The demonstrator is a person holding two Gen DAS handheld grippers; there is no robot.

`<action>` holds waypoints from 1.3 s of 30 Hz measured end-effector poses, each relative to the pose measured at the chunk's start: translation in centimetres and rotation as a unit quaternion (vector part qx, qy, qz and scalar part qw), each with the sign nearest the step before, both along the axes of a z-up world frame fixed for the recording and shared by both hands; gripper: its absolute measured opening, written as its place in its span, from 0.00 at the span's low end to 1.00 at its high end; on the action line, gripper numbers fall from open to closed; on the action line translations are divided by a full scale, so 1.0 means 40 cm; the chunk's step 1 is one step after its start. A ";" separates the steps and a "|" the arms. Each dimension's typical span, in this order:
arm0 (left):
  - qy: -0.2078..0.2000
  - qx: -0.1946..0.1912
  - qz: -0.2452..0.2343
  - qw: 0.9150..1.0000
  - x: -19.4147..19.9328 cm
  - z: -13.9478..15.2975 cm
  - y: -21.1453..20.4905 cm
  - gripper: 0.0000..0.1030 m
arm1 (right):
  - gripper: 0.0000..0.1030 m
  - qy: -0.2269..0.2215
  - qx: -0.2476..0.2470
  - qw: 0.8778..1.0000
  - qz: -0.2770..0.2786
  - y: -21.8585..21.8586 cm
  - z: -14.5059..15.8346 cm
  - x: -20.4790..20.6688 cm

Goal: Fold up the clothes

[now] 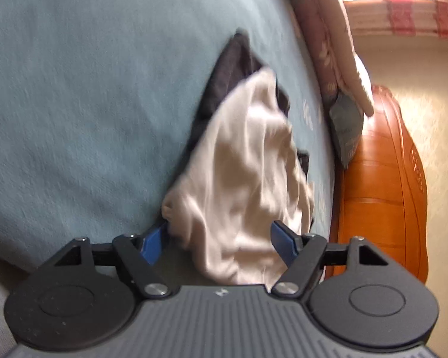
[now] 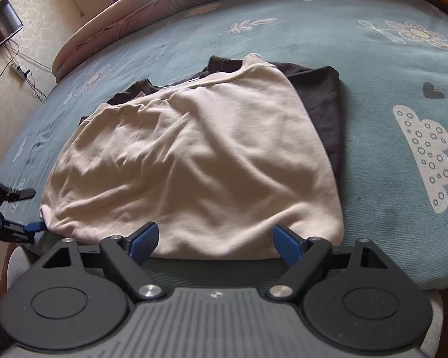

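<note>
The cream shirt point(image 2: 194, 161) lies on the blue bedsheet point(image 2: 373, 59), spread mostly flat but wrinkled, on top of a dark garment point(image 2: 322, 98) that shows along its far and right edges. Its collar lies at the far end and its hem at the near edge of the bed, so its long axis runs from hem to collar, away from the right gripper. No crisp fold shows in it; the body looks laid out at full width, which would suit a shirt spread for folding, or one laid over a finished piece. The right gripper point(image 2: 213, 238) hovers at the hem, jaws wide, holding nothing. The left gripper point(image 1: 221, 241) sits at the hem's left corner, jaws wide, with cloth between them.
</note>
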State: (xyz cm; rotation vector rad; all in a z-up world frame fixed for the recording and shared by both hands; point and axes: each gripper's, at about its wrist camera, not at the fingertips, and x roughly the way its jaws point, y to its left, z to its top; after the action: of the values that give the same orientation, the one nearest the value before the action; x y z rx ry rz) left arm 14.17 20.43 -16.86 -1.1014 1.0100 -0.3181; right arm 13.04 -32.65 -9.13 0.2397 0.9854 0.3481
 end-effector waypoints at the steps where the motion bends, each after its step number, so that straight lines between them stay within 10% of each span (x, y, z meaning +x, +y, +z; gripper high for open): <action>1: -0.020 -0.012 0.021 1.000 0.000 0.019 0.023 0.71 | 0.85 -0.002 -0.003 1.000 0.003 0.006 0.003 0.000; 7: -0.068 0.063 0.012 0.996 0.026 0.132 0.089 0.73 | 0.86 -0.003 -0.016 1.000 0.012 0.020 0.007 0.012; 15: -0.035 0.129 -0.141 0.981 0.044 0.044 -0.042 0.72 | 0.86 0.008 -0.028 0.999 0.033 0.067 -0.012 0.021; 34: -0.100 0.058 -0.258 0.959 0.027 -0.003 -0.026 0.73 | 0.86 0.025 -0.072 0.996 0.044 0.126 -0.015 0.037; 37: -0.130 0.093 -0.300 0.940 0.029 0.011 -0.042 0.71 | 0.86 0.028 -0.073 0.996 0.044 0.128 -0.019 0.039; 39: -0.157 0.144 -0.340 0.916 0.024 0.031 -0.061 0.52 | 0.86 0.028 -0.075 0.996 0.044 0.131 -0.019 0.040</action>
State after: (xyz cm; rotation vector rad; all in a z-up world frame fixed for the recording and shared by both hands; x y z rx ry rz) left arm 15.13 17.98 -15.61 -0.3809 1.0820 -0.8499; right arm 14.65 -27.42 -9.90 0.0708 1.0742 0.3475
